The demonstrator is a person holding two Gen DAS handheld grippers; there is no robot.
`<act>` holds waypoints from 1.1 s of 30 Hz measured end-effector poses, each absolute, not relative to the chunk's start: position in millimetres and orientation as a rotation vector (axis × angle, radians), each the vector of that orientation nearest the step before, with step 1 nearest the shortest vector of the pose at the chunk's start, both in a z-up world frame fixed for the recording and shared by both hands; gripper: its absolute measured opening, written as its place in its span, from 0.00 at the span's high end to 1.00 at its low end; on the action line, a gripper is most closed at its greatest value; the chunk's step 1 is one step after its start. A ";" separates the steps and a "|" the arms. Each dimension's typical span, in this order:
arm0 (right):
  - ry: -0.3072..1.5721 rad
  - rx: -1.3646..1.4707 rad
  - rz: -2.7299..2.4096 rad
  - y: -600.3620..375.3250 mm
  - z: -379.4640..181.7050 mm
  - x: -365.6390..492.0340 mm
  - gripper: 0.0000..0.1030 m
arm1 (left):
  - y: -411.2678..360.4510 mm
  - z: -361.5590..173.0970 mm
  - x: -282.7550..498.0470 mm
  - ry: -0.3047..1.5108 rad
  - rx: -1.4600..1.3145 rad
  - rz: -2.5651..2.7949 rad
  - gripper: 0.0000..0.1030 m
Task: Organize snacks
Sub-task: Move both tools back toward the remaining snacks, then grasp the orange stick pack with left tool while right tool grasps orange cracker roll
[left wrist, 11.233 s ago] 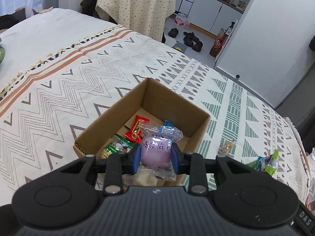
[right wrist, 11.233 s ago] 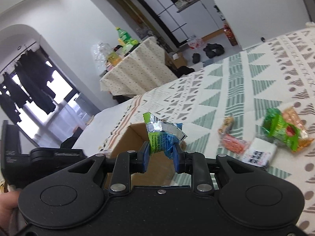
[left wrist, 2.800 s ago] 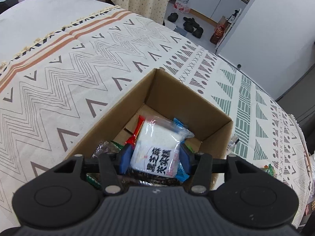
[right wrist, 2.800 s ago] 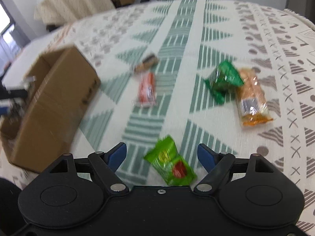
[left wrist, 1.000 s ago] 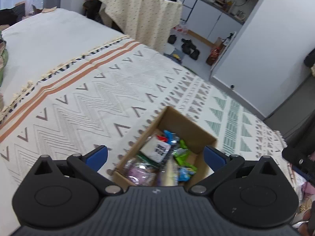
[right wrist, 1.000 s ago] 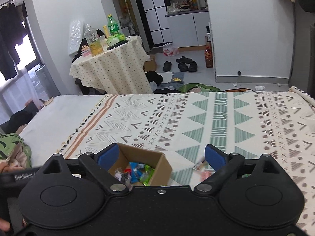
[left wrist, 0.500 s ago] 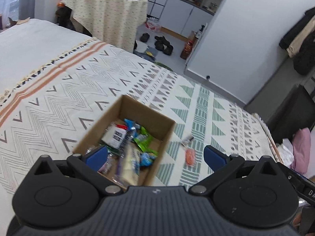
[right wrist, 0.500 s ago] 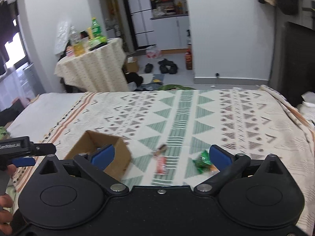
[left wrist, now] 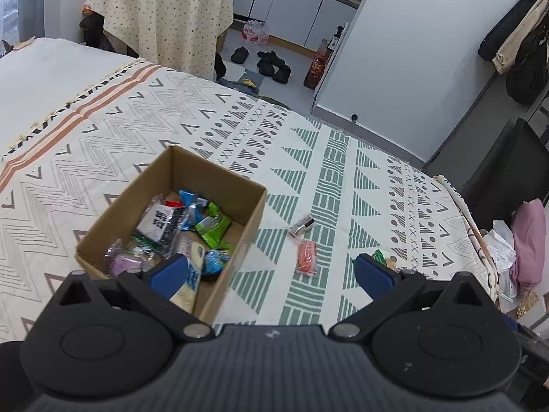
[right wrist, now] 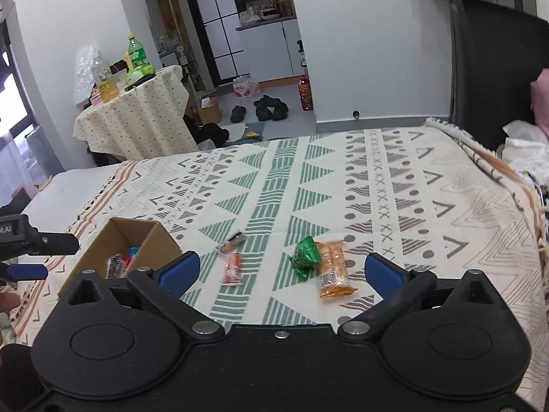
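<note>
Both grippers empty, jaws apart: drop your right gripper (right wrist: 279, 271) squarely over the green packet (right wrist: 306, 252) at twelve o'clock.

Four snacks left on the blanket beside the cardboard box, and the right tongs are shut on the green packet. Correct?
Not quite. The right tongs are open and hold nothing; the green packet lies on the blanket, as the right wrist view shows. The rest holds: it, the orange cracker pack, the red-orange packet and the small brown packet lie beside the cardboard box.
</note>
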State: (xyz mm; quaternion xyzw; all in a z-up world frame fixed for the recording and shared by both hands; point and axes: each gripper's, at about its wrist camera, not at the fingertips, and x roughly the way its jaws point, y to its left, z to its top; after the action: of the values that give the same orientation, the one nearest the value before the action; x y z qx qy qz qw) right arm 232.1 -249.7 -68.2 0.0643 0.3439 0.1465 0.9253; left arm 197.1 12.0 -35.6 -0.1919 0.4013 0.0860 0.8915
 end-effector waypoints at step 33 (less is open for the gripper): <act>0.871 0.183 0.256 -269.7 -181.6 303.0 0.06 | -54.7 -170.8 323.6 1.003 -0.340 0.119 0.16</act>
State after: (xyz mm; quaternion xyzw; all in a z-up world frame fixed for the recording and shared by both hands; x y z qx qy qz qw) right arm 303.0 -269.7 -181.6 0.0884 0.4202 0.1235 0.8946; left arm 323.6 -54.7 -170.8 -0.1619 0.4782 0.0566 0.8614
